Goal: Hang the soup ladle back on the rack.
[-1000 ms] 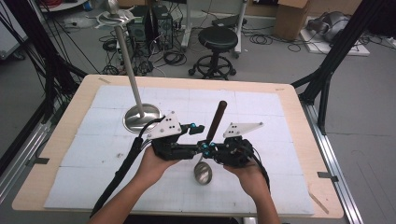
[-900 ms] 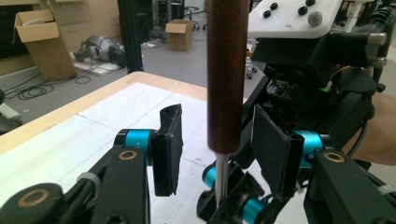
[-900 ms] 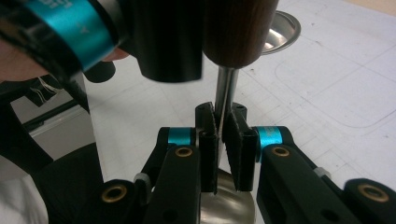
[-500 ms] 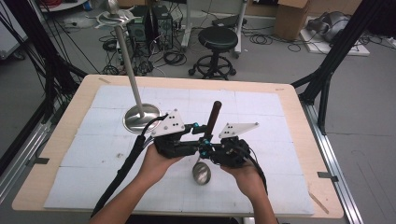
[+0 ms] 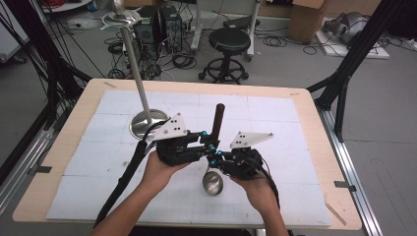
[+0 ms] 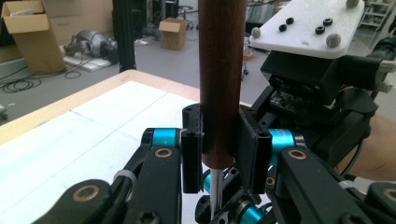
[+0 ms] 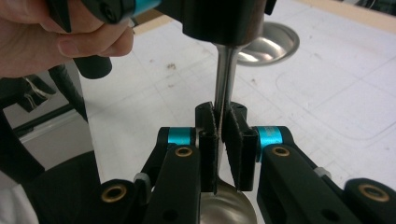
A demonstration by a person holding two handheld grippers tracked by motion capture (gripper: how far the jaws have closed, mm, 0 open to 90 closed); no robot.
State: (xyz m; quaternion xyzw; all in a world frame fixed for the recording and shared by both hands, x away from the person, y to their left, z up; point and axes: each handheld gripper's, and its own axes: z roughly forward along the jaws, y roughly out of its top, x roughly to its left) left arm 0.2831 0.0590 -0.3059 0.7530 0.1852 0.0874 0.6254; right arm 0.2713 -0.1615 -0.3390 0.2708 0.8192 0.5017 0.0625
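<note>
- Left gripper [image 5: 209, 142]: jaws have just been closing and now sit against both sides of the dark brown wooden handle [image 6: 222, 79] of a steel ladle, near the handle's lower end. In the left gripper view the pads [image 6: 192, 158] bracket the wood snugly, no gap seen.
- Right gripper [image 5: 215, 158]: jaws nearly together, pinching the thin steel shank [image 7: 223, 74] just above the ladle's round bowl [image 7: 227, 205]. Pads press the metal from either side.
- The two grippers meet nose to nose at mid-table, left one higher on the ladle, right one lower; the hands [image 5: 160, 169] come in from the near edge.
- Ladle is off the white foam mat [image 5: 295, 118]; its bowl [image 5: 213, 182] hangs just over the mat in front of the right gripper.
- Long axis close to upright: handle tip up and leaning away from the person, bowl down and nearer them.
- Nearby: a round steel base with a tall grey pole [image 5: 142, 118] to the left and behind, close to the left gripper's white plate but apart from the ladle.
- Beyond the wooden table edge [image 5: 314, 108], a black stool [image 5: 228, 42] on the floor among cables.
</note>
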